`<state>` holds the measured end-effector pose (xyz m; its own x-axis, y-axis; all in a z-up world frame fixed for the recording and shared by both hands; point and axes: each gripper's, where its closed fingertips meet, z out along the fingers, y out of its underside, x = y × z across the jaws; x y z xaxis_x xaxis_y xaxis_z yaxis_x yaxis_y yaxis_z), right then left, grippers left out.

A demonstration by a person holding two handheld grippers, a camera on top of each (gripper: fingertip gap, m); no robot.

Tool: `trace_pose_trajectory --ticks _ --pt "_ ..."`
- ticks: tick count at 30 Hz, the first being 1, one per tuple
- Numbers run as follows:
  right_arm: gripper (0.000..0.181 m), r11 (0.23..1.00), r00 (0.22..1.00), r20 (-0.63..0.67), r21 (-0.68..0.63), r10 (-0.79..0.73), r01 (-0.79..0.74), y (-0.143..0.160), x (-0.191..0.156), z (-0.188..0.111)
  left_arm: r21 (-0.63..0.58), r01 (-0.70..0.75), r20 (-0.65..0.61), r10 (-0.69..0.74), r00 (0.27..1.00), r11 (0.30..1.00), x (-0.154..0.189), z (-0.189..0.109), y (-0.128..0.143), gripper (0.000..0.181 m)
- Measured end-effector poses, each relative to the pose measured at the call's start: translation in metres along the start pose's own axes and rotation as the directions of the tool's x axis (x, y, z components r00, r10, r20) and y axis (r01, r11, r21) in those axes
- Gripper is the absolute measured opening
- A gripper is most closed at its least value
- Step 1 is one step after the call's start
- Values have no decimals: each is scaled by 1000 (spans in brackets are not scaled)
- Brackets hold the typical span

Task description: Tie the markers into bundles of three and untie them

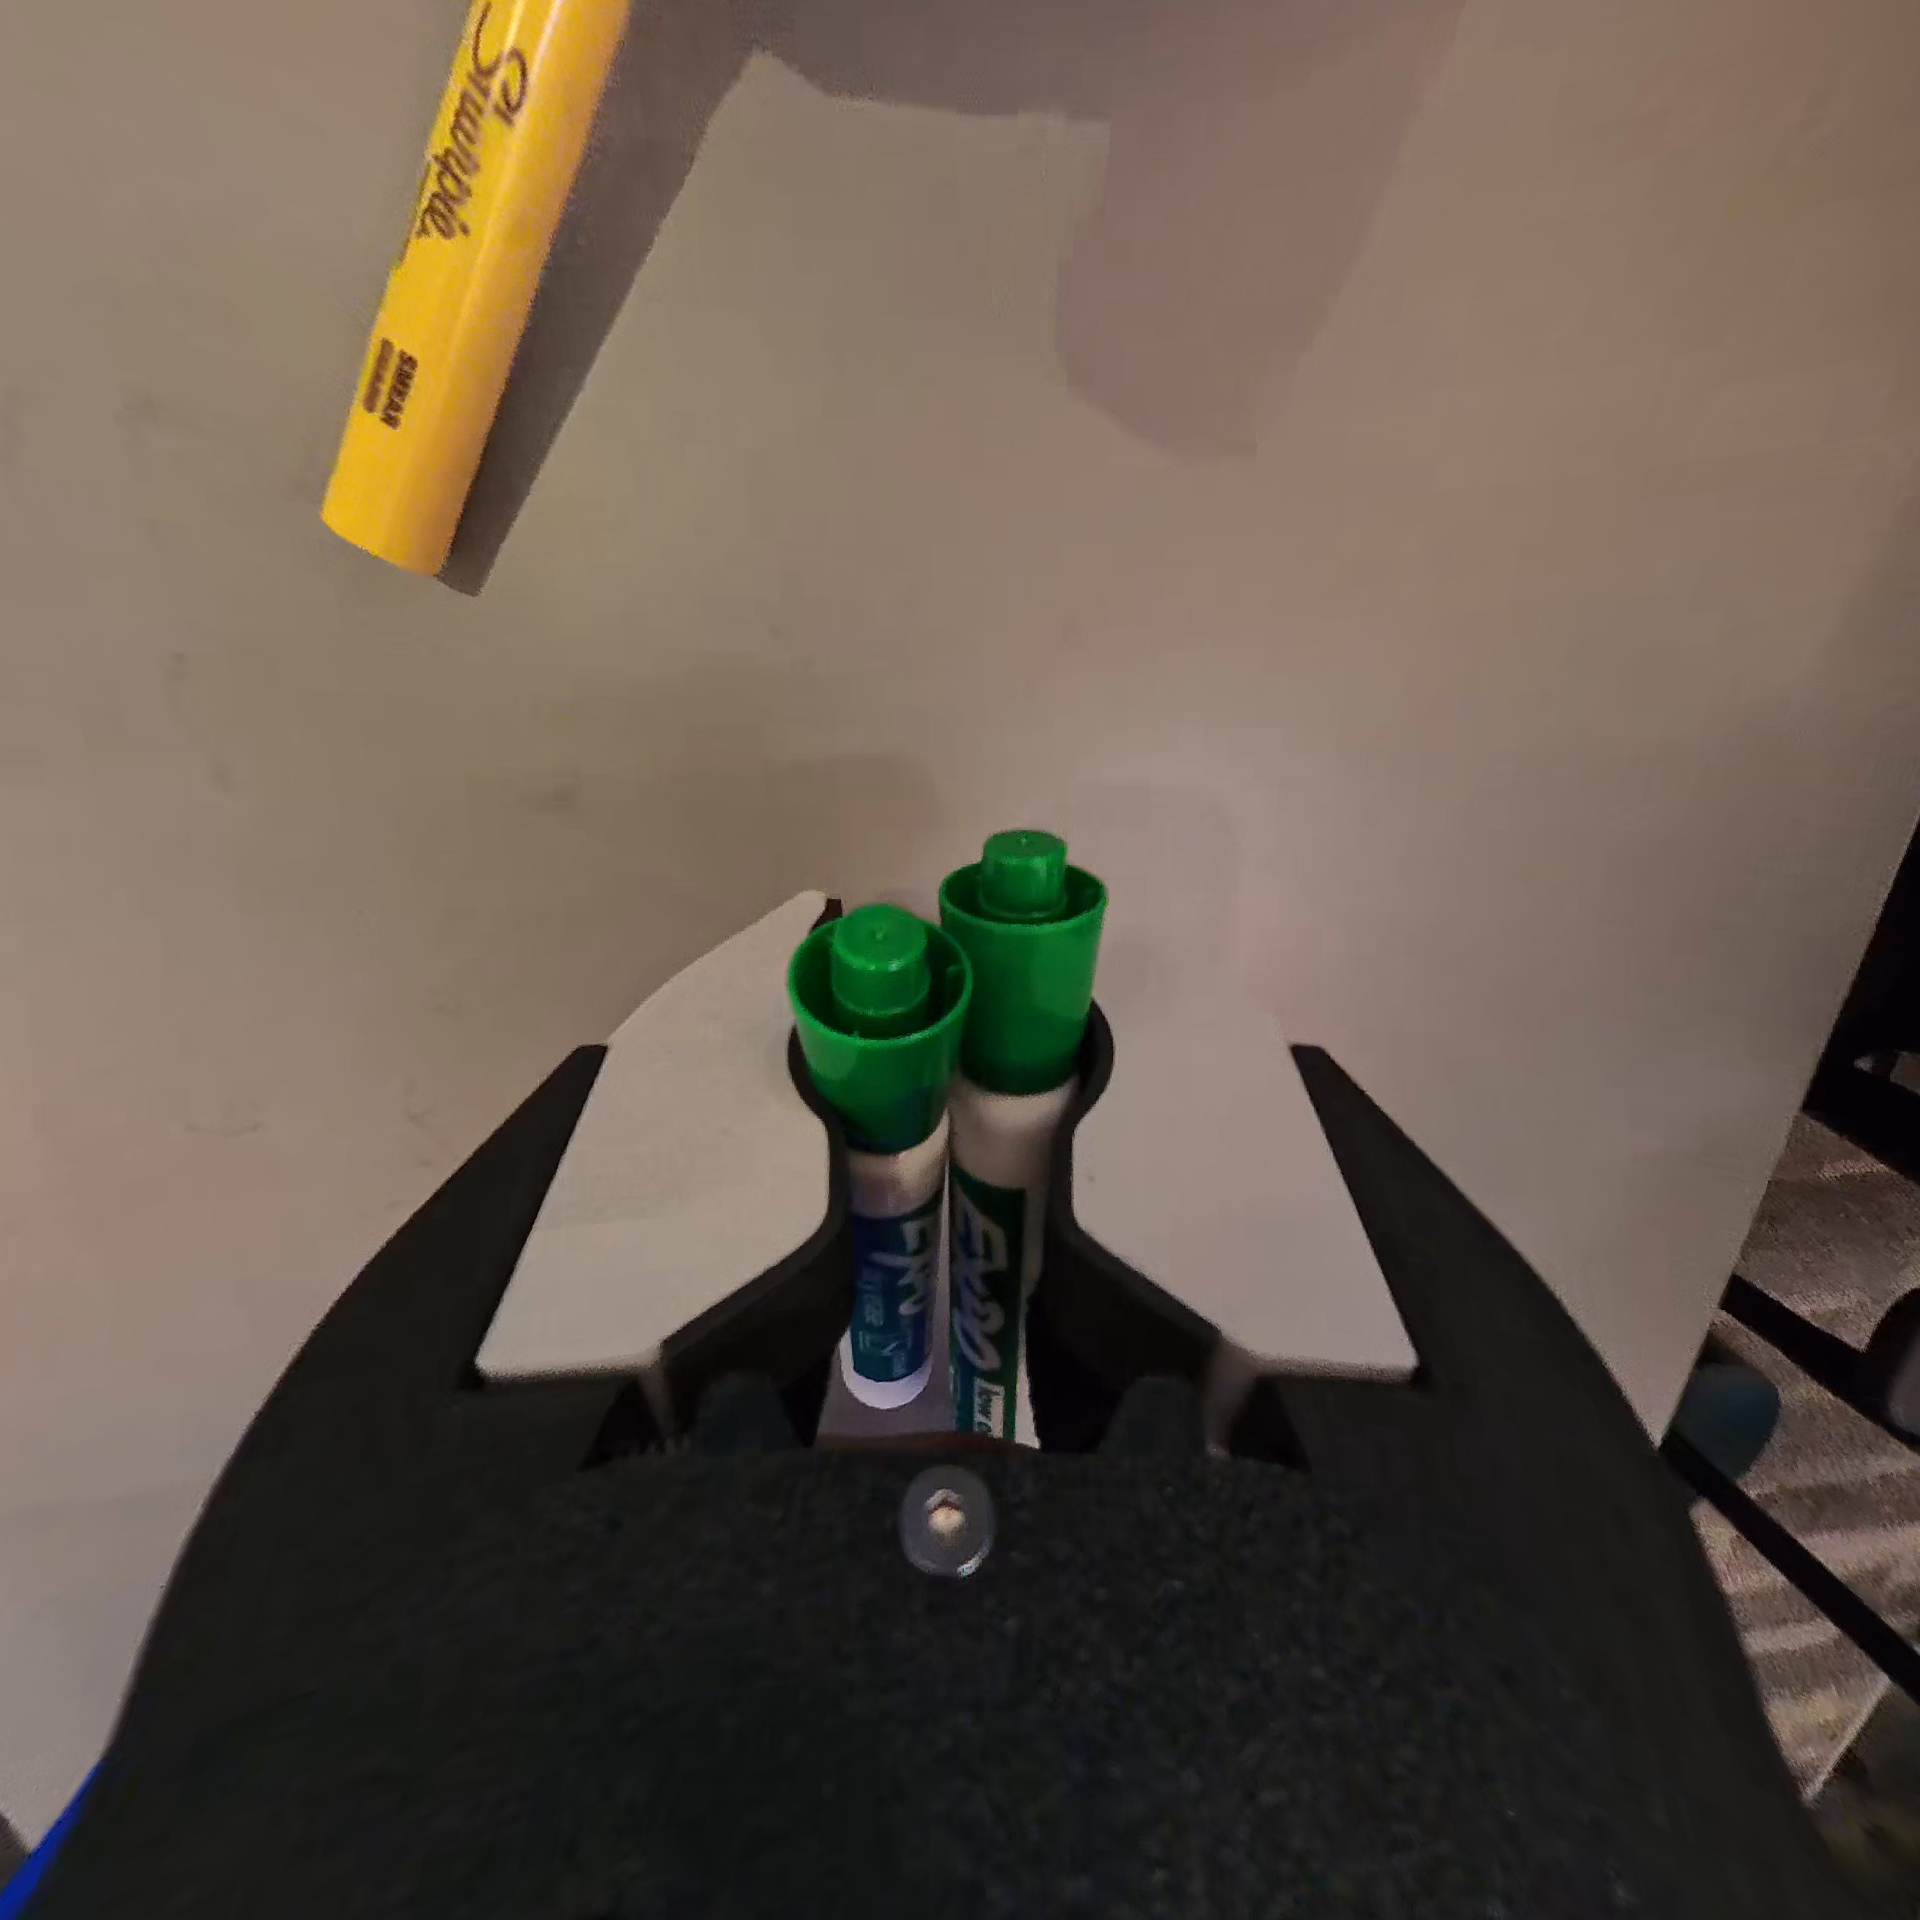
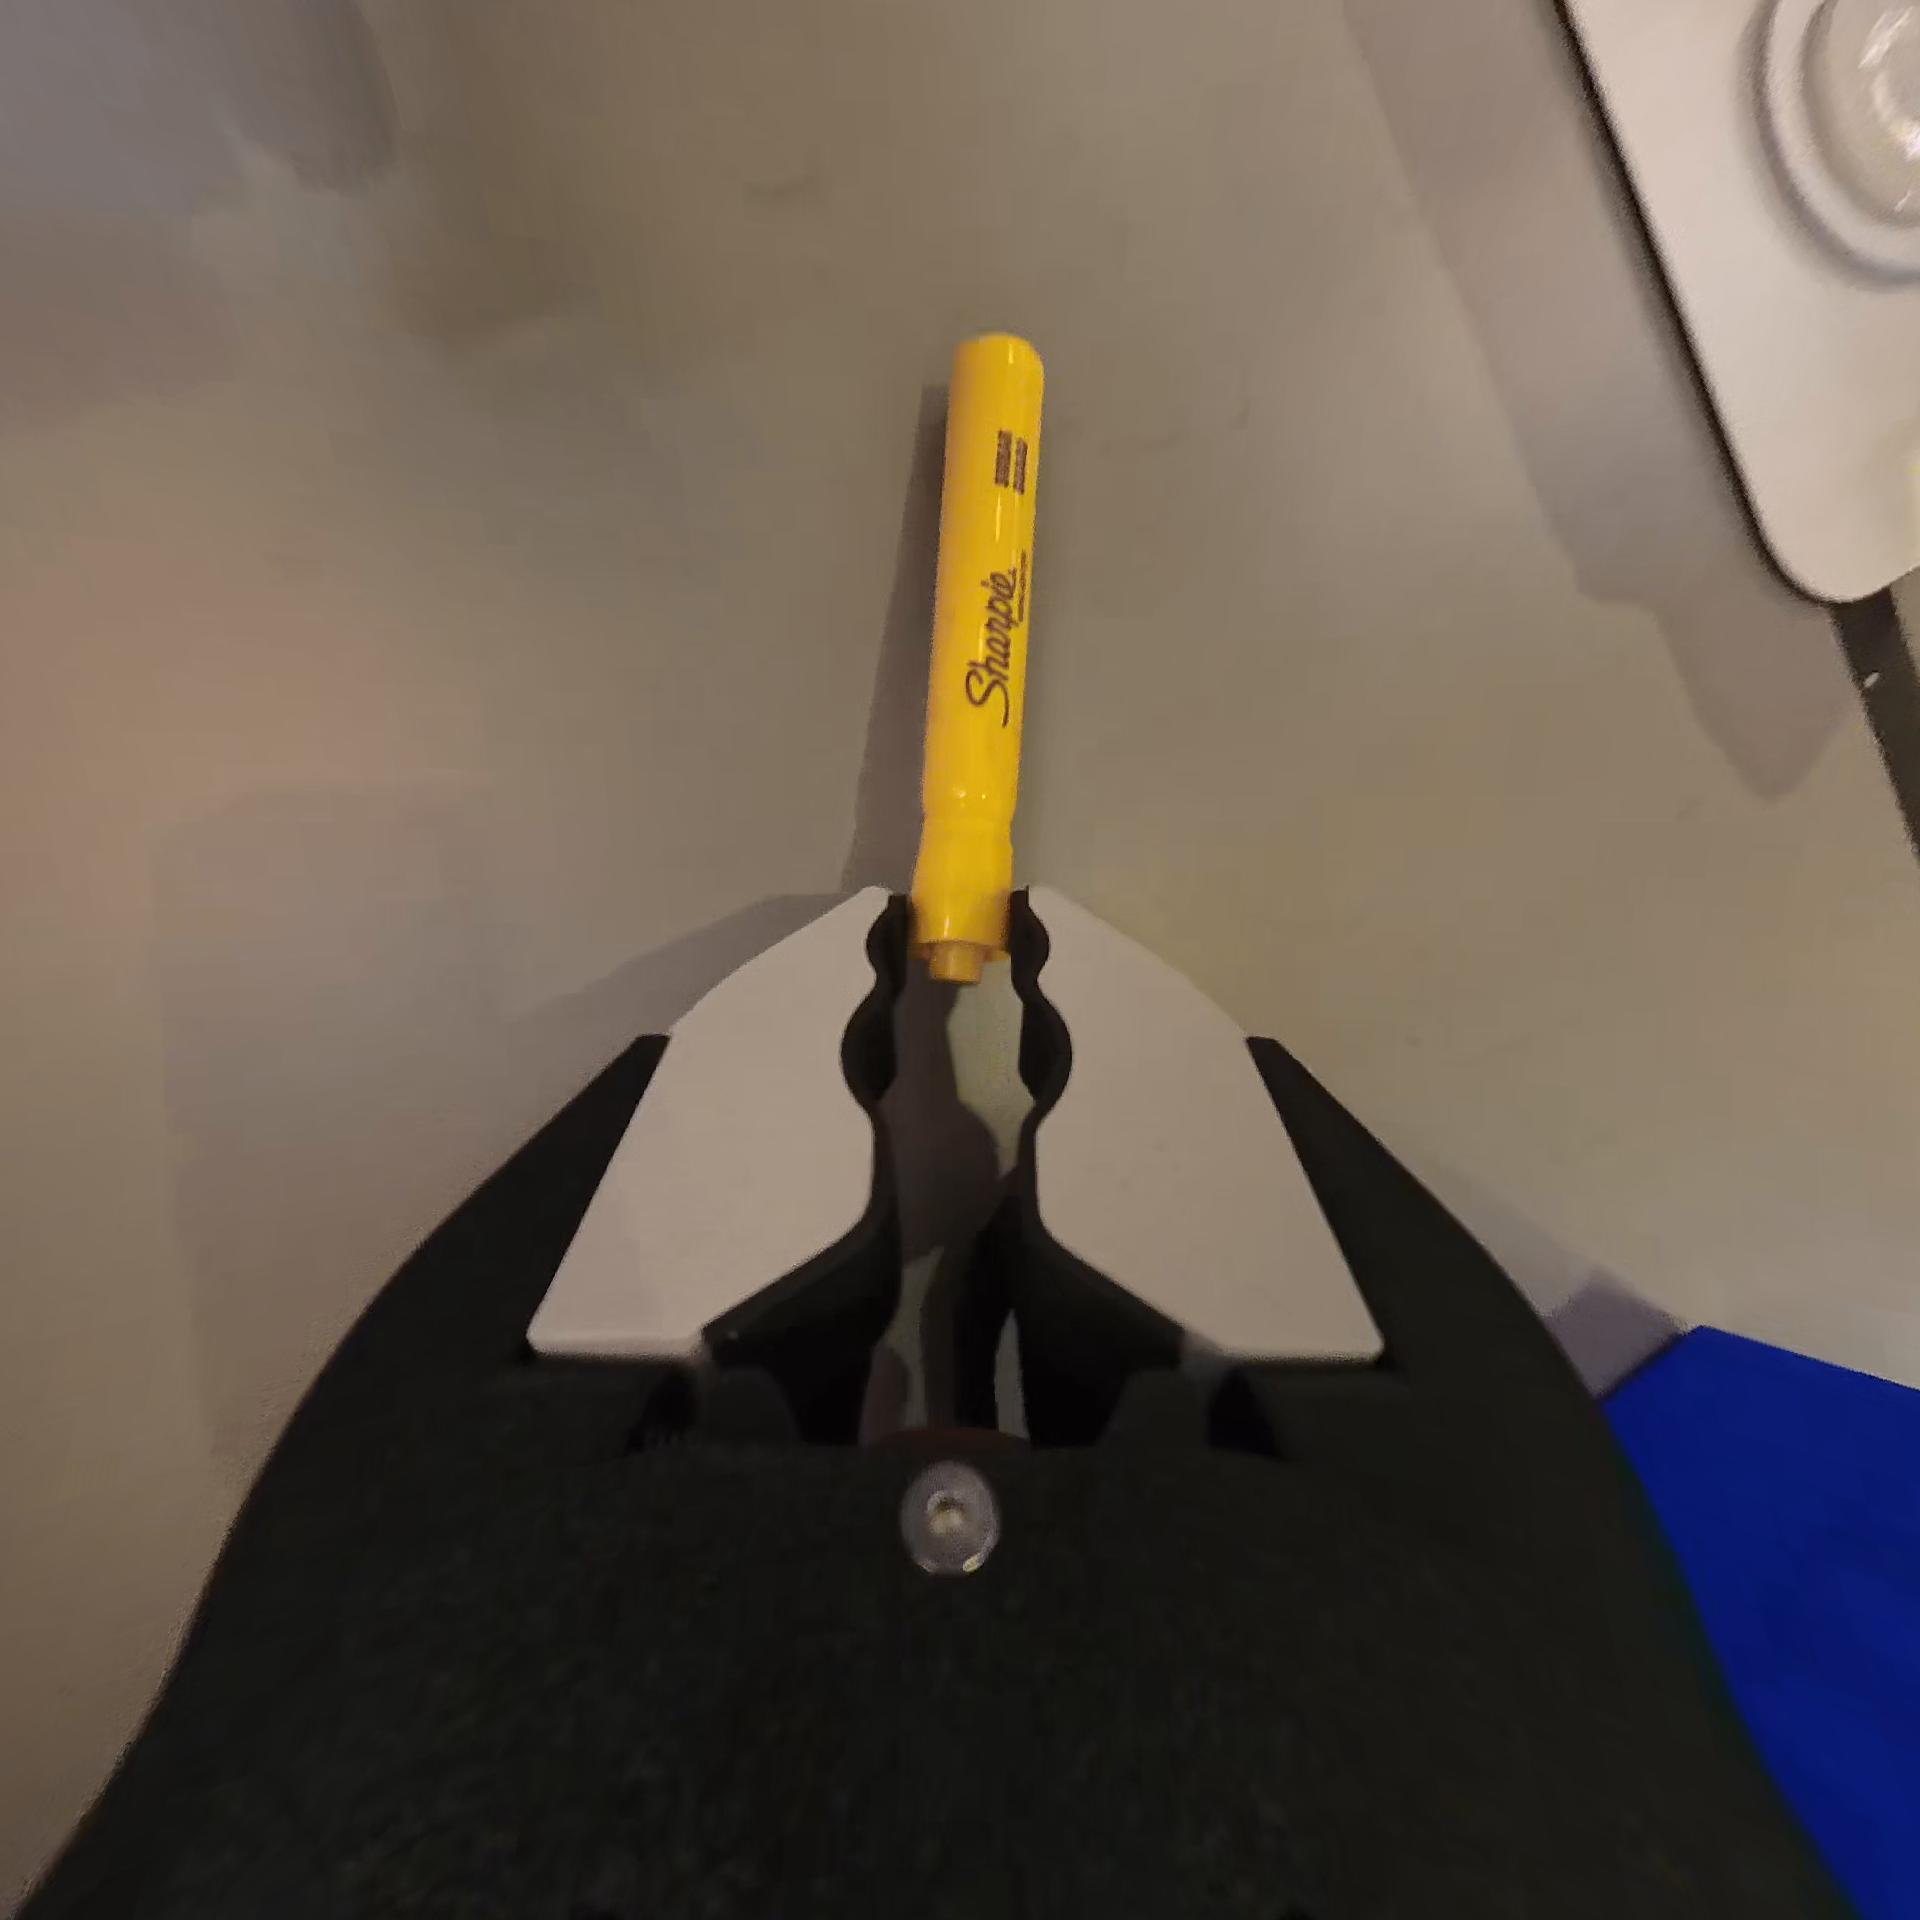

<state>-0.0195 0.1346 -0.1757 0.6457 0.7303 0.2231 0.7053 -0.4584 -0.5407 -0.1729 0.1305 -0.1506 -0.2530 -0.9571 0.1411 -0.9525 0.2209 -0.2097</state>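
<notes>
Two green markers [image 1: 951,1049] sit side by side, clamped between the left gripper [image 1: 951,1039] fingers; the yellow marker [image 2: 982,644] is pinched by one end at the right gripper [image 2: 956,920] fingertips.

The green caps poke out past the left fingers, and the yellow marker runs straight ahead of the right fingers over the pale table [image 2: 416,623]. Beyond the right fingers, off to the right, lies a white tray [image 2: 1766,364] with a round clear hollow.

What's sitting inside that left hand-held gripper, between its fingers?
Two green-capped markers stand side by side in the left hand-held gripper, caps pointing outward. Their rear ends are hidden by the gripper body, and no tie shows.
</notes>
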Motion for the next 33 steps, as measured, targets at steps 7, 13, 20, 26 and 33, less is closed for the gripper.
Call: trace_pose_trajectory --ticks 7,13,20,26,33 --pt "19 989 997 -32 130 -69 73 -18 -3 -47 -44 -23 -25 22 999 999 -10 5 -13 39" --pt "19 965 993 17 237 -118 111 -33 -15 -82 -79 -57 -35 54 998 995 -11 12 -22 39" --pt "19 939 982 25 297 -188 172 -51 -29 -110 -98 -70 -61 64 996 993 -10 13 -28 38" --pt "19 934 983 30 317 -182 163 -56 -33 -108 -105 -82 -65 75 995 991 -8 15 -30 39" --pt "19 931 983 31 326 -183 164 -60 -33 -108 -109 -97 -81 89 993 989 -1 17 -32 39"
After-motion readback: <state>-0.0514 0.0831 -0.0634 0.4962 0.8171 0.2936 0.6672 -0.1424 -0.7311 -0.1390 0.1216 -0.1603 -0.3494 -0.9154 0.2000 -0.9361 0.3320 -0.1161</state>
